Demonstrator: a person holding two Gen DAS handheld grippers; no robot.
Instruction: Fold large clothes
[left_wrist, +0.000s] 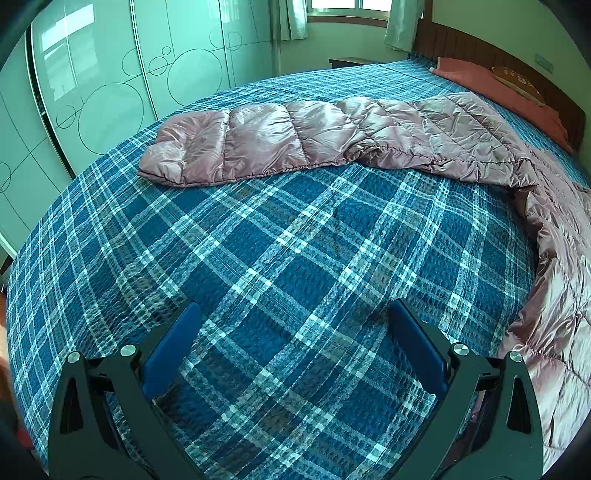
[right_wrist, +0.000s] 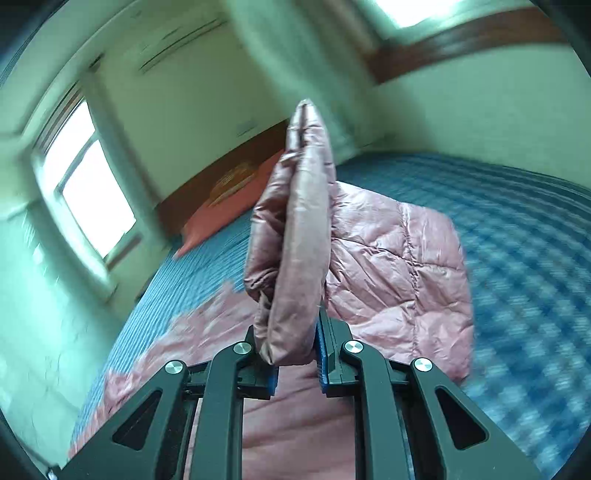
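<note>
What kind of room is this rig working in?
A home bedroom, most likely. A made bed with a blue plaid bedspread and wooden headboard, a pillow at its head, and a wardrobe with glossy sliding doors alongside.

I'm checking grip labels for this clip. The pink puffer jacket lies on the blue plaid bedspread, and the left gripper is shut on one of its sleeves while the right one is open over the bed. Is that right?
Not quite: the sides are swapped. The right wrist view shows the right gripper shut on a sleeve of the pink puffer jacket; the left wrist view shows the left gripper open over the blue plaid bedspread.
</note>
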